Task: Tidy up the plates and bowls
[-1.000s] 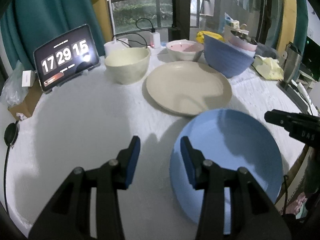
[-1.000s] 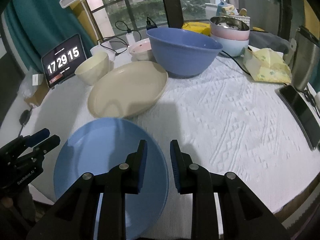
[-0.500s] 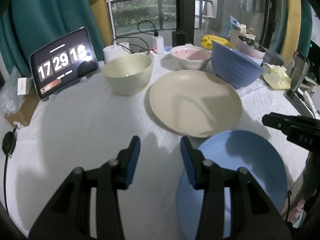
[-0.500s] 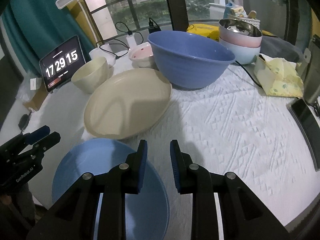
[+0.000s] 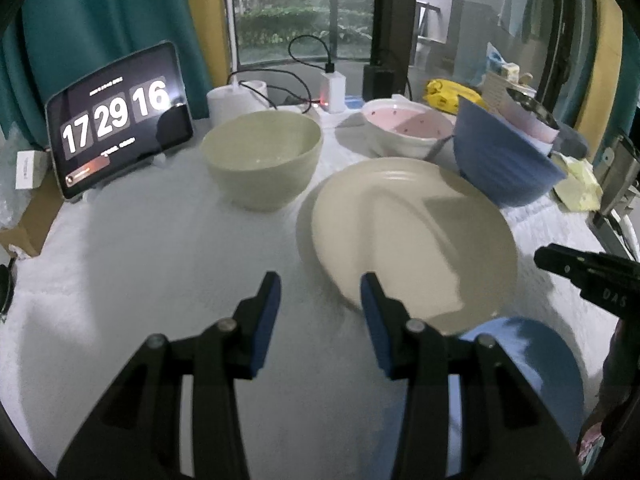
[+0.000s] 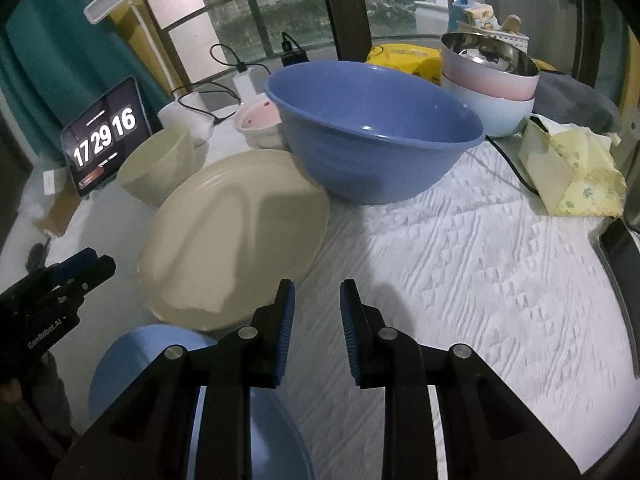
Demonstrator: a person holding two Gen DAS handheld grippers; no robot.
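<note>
Both my hand-held grippers empty over the desk [image 6: 460, 260]

Only my right view shows the stacked bowls [image 6: 490, 92]. My left hand-held gripper [image 5: 320, 300] and right hand-held gripper [image 6: 316, 308] stand parted, touching nothing; the blue plate [image 5: 532, 352] lies nearest, touching the cream plate [image 5: 412, 232].

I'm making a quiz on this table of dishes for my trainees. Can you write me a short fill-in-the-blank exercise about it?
1. The beige plate lies between the large blue bowl and the ____ plate near the table's edge.
2. The metal bowl sits nested in a ____ bowl, which sits in a pale blue one.
3. The tablet shows a ____.
4. The left gripper and the right gripper are both ____ of any dish.

Missing words: blue; pink; clock; empty
</note>
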